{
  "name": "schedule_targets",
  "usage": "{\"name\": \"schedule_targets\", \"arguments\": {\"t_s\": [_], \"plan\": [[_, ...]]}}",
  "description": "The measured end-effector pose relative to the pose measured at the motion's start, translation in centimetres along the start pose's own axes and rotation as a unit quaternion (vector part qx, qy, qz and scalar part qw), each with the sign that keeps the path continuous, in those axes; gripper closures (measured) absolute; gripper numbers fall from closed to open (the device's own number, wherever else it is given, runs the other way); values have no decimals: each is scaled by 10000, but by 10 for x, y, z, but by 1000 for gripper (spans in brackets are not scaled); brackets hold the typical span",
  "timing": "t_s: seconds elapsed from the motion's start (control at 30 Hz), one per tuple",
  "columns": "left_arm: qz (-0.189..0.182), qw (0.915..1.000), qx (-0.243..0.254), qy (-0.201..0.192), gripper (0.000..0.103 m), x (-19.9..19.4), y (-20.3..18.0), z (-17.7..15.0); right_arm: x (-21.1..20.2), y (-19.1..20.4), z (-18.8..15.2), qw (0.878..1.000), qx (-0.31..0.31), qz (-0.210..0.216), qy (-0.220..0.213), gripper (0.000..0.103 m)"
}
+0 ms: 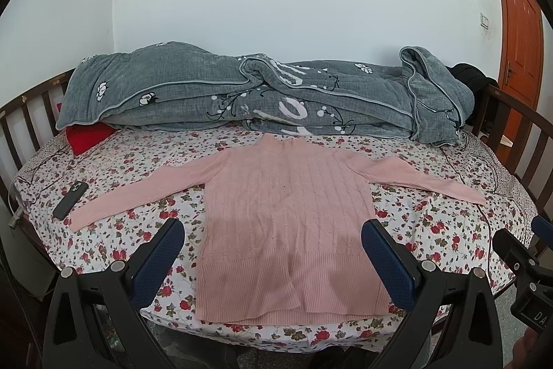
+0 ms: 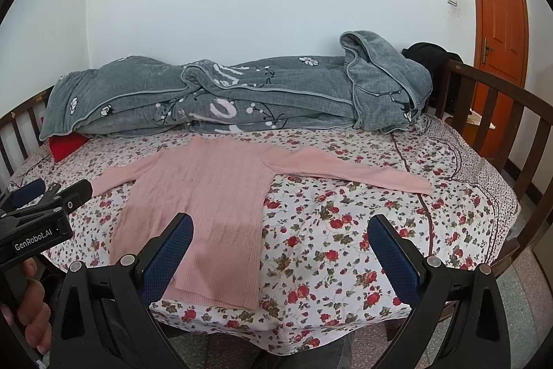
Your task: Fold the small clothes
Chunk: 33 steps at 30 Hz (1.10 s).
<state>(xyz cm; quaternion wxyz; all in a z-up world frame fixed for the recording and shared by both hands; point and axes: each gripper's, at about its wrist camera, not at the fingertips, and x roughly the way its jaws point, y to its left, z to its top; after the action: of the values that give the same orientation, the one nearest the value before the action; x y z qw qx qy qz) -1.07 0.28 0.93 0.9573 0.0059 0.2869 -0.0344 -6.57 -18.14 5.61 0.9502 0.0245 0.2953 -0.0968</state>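
A pink knit sweater point(image 1: 287, 217) lies flat on the floral bedsheet point(image 1: 432, 230), collar toward the wall, both sleeves spread out sideways. It also shows in the right wrist view point(image 2: 204, 206). My left gripper point(image 1: 273, 227) is open and empty, held above the sweater's hem near the bed's front edge. My right gripper point(image 2: 280, 223) is open and empty, over the sheet just right of the sweater's body. The left gripper point(image 2: 52, 192) also shows at the left of the right wrist view.
A rumpled grey quilt point(image 1: 262, 92) lies along the wall behind the sweater. A dark phone point(image 1: 69, 199) and a red cloth point(image 1: 88, 137) lie at the left. Wooden bed rails point(image 2: 511, 127) ring the bed. An orange door point(image 2: 501, 16) stands at the right.
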Motion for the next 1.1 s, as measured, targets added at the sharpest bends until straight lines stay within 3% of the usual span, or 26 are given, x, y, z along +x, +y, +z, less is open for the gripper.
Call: {"name": "schedule_targets", "arguments": {"t_s": [0.5, 0.67, 0.87, 1.1], "plan": [[-27, 10000, 6, -23, 0, -2, -3, 1, -1, 2, 1, 10000, 4, 36, -33, 4], [-274, 9995, 17, -159, 0, -2, -2, 5, 4, 1, -1, 9999, 31, 162, -51, 3], [-416, 9991, -29, -120, 0, 17, 8, 3, 13, 5, -3, 9995, -63, 276, -139, 3], [-329, 9976, -601, 106, 0, 69, 59, -22, 49, 11, -17, 9985, -95, 529, -50, 4]]}}
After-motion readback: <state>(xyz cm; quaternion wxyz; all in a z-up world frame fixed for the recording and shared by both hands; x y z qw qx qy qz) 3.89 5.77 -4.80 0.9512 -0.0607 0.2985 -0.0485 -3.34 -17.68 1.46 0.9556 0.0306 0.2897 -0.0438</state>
